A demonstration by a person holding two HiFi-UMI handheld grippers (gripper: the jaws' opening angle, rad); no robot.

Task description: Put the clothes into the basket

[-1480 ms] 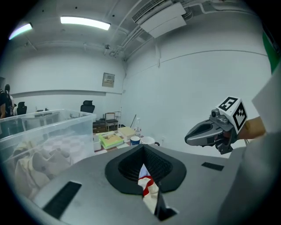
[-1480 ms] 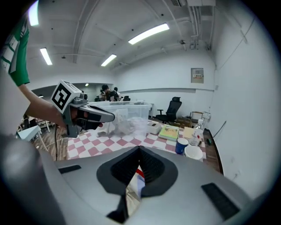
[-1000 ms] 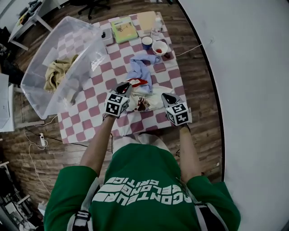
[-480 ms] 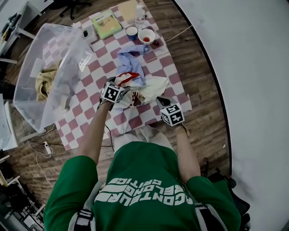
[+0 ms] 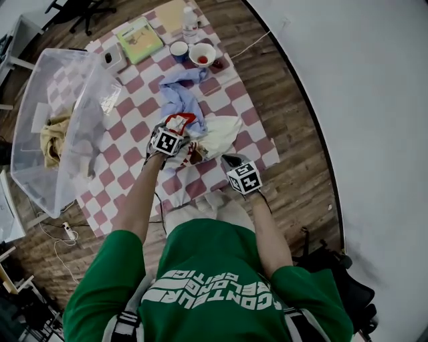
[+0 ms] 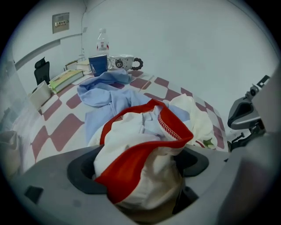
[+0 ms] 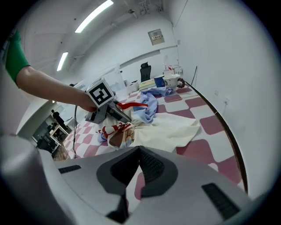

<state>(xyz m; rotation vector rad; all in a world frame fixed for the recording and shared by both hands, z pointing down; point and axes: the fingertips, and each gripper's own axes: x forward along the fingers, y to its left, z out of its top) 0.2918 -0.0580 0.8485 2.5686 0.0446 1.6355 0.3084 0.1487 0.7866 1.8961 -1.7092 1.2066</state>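
A clothes heap lies on the checked table (image 5: 127, 123): a light blue shirt (image 5: 177, 93), a cream cloth (image 5: 221, 132) and a white garment with red trim (image 5: 178, 122). My left gripper (image 5: 179, 131) points down into the heap. Its jaws have just been opening and stand wide, with the red-trimmed garment (image 6: 140, 154) bulging between them. My right gripper (image 5: 227, 161) hovers at the table's near edge beside the cream cloth (image 7: 173, 127), its jaws (image 7: 139, 165) shut on nothing. The clear plastic basket (image 5: 30, 100) stands at the table's left with a tan garment (image 5: 53, 137) inside.
At the table's far end stand a blue cup (image 5: 178, 50), a white bowl (image 5: 202, 56), a bottle (image 5: 190, 16) and a green book (image 5: 138, 37). A white wall (image 5: 348, 100) runs close along the right. A power strip (image 5: 67, 230) and cable lie on the floor.
Both grippers have come down toward the clothes. The left jaws, shut a second ago, have opened over the red-trimmed garment. The right gripper stayed shut.
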